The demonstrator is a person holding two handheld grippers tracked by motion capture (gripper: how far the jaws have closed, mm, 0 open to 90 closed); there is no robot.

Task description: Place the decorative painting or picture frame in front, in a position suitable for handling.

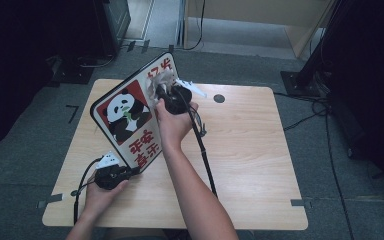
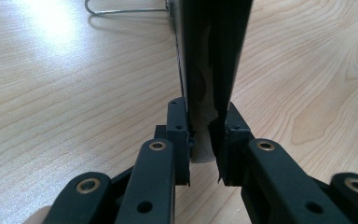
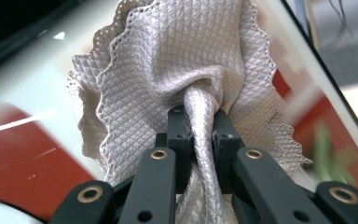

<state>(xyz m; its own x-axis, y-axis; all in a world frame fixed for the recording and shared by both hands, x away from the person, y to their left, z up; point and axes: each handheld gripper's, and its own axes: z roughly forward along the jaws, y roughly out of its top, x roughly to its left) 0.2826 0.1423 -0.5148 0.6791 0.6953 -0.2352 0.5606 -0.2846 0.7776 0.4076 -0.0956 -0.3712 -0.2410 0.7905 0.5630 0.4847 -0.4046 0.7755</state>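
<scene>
A: On the table (image 1: 250,150), pale wood-grain with rounded corners, what is the biggest thing?

B: A flat panda sign (image 1: 130,112), glossy, black-rimmed, with a red panel and red characters. It stands tilted on its lower edge, towards the table's left half.

A: And the cloth?

B: A beige cloth (image 3: 177,60), waffle-textured with scalloped edges, pressed against the sign's upper face.

A: The claws?

B: The right claw (image 3: 200,135) is pinched tight on a twisted bunch of that cloth. The left claw (image 2: 205,140) is clamped on the sign's bottom edge, a jaw on either face, just above the wood.

A: Room to move?

B: The table's right half is bare; the left claw sits near the front-left edge.
</scene>
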